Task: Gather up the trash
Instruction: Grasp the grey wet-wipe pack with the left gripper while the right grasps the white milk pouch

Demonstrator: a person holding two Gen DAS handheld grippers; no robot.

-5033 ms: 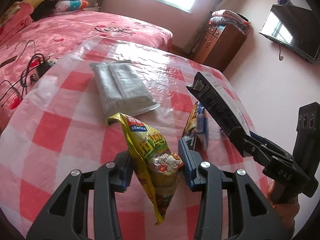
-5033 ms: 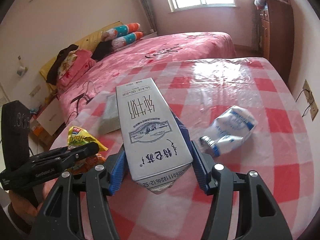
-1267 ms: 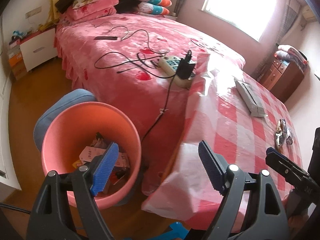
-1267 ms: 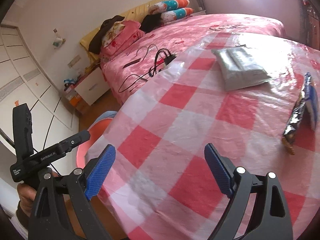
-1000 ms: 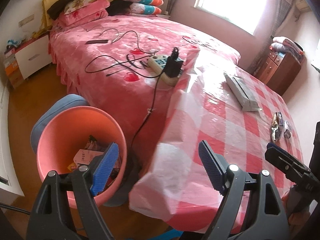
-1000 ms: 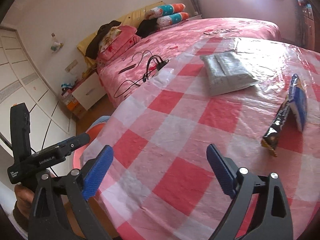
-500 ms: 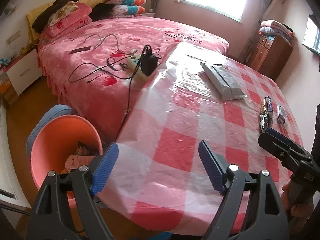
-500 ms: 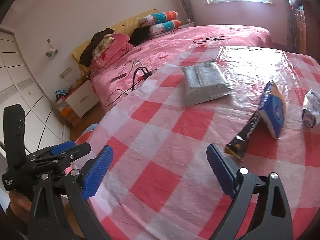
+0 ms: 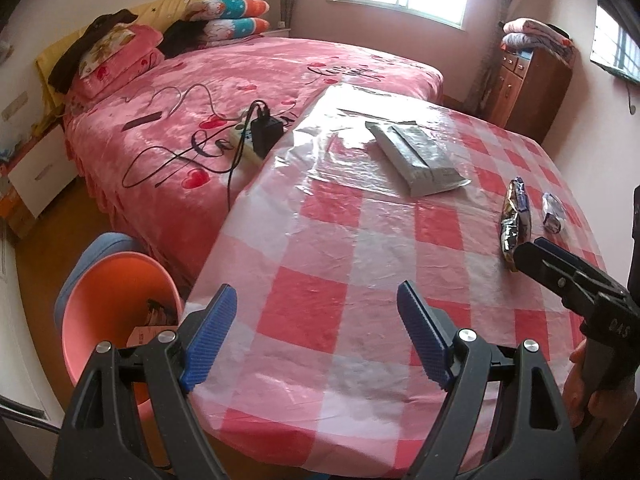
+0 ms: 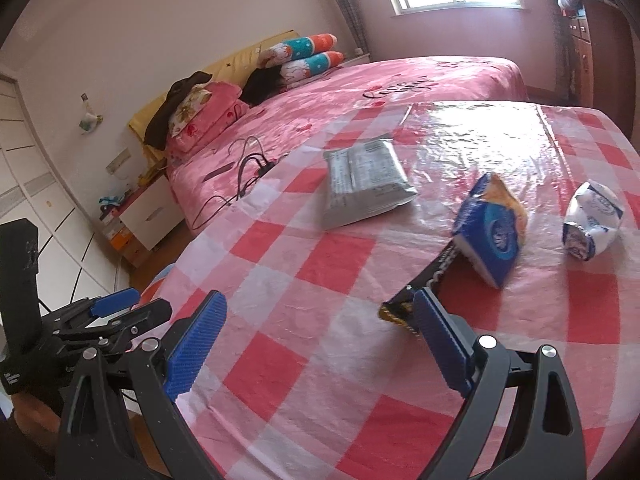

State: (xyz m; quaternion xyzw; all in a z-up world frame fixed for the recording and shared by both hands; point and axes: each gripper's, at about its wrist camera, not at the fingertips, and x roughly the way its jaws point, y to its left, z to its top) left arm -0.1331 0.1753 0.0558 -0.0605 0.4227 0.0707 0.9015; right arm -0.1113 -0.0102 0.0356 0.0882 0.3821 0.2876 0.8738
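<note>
A blue and black snack wrapper (image 10: 482, 236) lies on the red checked tablecloth (image 10: 320, 264); it also shows in the left wrist view (image 9: 514, 218). A white crumpled pouch (image 10: 592, 220) lies to its right, also in the left wrist view (image 9: 553, 210). A grey packet (image 10: 364, 180) lies farther back, also in the left wrist view (image 9: 418, 158). The orange bin (image 9: 108, 300) with trash in it stands on the floor by the table's left edge. My left gripper (image 9: 316, 332) is open and empty over the table's near edge. My right gripper (image 10: 316, 340) is open and empty, its right fingertip (image 10: 430, 316) close to the wrapper's near end.
A pink bed (image 9: 248, 76) with a power strip and cables (image 9: 252, 136) adjoins the table on the left. A blue stool (image 9: 100, 248) stands behind the bin. A wooden dresser (image 9: 528, 80) stands at the back right. A white nightstand (image 10: 148, 216) is by the bed.
Five seconds ago my left gripper held a yellow snack bag and my right a milk carton; both are now empty. Both grippers have swung from the bin back toward the table and the wrapper.
</note>
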